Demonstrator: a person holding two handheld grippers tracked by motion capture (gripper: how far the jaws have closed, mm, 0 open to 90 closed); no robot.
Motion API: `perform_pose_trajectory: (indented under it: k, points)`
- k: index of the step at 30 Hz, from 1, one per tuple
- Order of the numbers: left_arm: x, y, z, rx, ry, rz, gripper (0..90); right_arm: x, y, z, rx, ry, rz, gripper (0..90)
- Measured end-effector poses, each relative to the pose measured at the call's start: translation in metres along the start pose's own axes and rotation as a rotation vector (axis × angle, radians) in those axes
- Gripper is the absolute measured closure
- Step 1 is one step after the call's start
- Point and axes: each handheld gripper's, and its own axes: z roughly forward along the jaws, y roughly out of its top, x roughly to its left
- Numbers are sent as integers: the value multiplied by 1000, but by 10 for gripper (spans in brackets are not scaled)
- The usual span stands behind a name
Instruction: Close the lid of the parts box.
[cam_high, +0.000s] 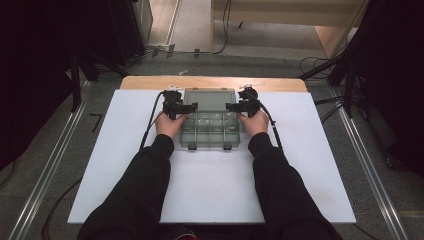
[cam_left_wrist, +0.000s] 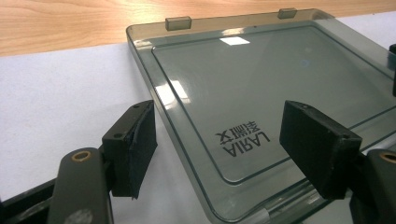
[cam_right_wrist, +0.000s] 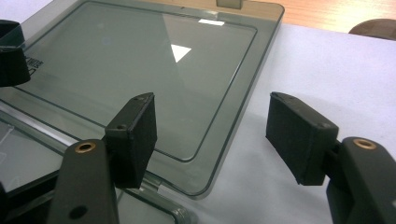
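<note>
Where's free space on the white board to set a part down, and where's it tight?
Free: white board left of the left sleeve, right of the right sleeve, and the strip between the forearms below the open organizer box. Tight: both box sides, where the left hand-held gripper and right hand-held gripper sit, and the narrow wooden edge behind the lid.

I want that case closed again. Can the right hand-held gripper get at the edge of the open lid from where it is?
Probably yes. The right hand-held gripper has its jaws wide apart either side of the lid edge, with nothing between them and it.
</note>
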Motion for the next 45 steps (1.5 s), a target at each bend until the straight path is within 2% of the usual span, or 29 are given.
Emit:
perform_pose_trajectory:
  k: [5,9,14,19,23,26,36,45]
  points:
    - [0,2,3,20,-12,-13,252,1,-1,3,-1,25,-23,271]
    - [2,2,6,29,-42,-48,217,3,0,5,3,38,-22,265]
    - [3,1,6,28,-51,-43,205,6,2,7,12,34,-38,235]
    - [2,0,8,21,-51,-36,176,3,2,9,16,56,-28,215]
    - [1,-1,8,17,-49,-34,169,-1,2,12,21,97,4,196]
    - [1,-1,8,13,-47,-35,167,-4,2,13,24,116,4,196]
    - [-1,-2,8,6,-31,-50,172,0,3,9,56,95,38,222]
    - [-1,-2,8,-5,-11,-66,211,-1,4,6,94,108,52,253]
